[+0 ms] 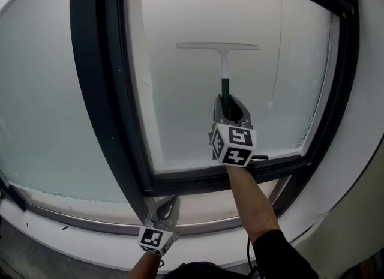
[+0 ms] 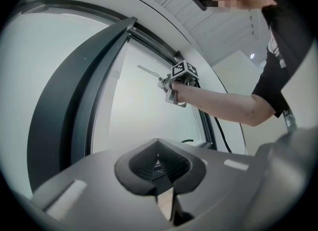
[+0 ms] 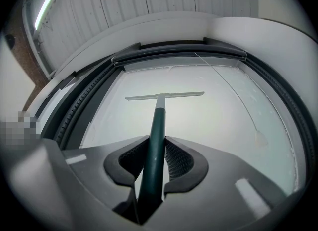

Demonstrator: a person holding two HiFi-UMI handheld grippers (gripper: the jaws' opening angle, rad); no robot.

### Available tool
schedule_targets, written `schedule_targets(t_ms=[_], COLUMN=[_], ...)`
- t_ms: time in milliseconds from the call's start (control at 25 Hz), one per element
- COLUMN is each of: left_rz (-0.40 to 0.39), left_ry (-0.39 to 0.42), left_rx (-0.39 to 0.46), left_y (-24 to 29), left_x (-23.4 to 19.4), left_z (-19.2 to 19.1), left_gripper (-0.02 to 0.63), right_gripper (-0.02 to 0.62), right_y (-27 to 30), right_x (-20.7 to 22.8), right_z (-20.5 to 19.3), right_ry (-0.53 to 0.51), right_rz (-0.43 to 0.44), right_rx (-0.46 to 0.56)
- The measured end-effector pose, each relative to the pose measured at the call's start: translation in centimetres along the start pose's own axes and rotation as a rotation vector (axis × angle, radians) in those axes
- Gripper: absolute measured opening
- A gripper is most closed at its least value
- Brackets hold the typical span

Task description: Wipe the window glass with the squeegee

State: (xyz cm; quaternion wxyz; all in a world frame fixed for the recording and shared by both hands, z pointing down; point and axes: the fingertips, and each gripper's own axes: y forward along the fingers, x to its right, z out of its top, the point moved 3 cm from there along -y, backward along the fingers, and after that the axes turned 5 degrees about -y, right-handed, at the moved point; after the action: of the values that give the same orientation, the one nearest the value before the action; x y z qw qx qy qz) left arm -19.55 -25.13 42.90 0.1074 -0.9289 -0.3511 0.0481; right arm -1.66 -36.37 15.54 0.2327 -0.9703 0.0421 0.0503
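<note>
While the right gripper [image 3: 156,165] clamps its dark green handle, pale-bladed squeegee [image 3: 159,118] pointing up the frosted window glass [image 3: 213,125], blade lying crosswise, left gripper [image 2: 159,168] low, jaws pressed together, empty.

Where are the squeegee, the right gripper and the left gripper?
squeegee [image 1: 218,46], head view, middle of the blade.
right gripper [image 3: 158,139], right gripper view, between jaws shut on the squeegee's handle.
left gripper [image 1: 170,202], head view, between its jaw tips.
</note>
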Motion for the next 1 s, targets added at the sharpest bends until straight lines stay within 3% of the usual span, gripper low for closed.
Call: schedule_targets(t_ms=[1000], left_rz=[-0.007], left_ry=[0.028], left_rx=[-0.069], left_y=[0.0], left_x=[0.6], left_z=[-2.0], left_gripper=[-0.002], right_gripper=[0.094], right_y=[-3.7], right_x=[-0.8], right_z=[-6.1], right_ry=[-0.004], right_rz=[0.005], right_rx=[-0.099])
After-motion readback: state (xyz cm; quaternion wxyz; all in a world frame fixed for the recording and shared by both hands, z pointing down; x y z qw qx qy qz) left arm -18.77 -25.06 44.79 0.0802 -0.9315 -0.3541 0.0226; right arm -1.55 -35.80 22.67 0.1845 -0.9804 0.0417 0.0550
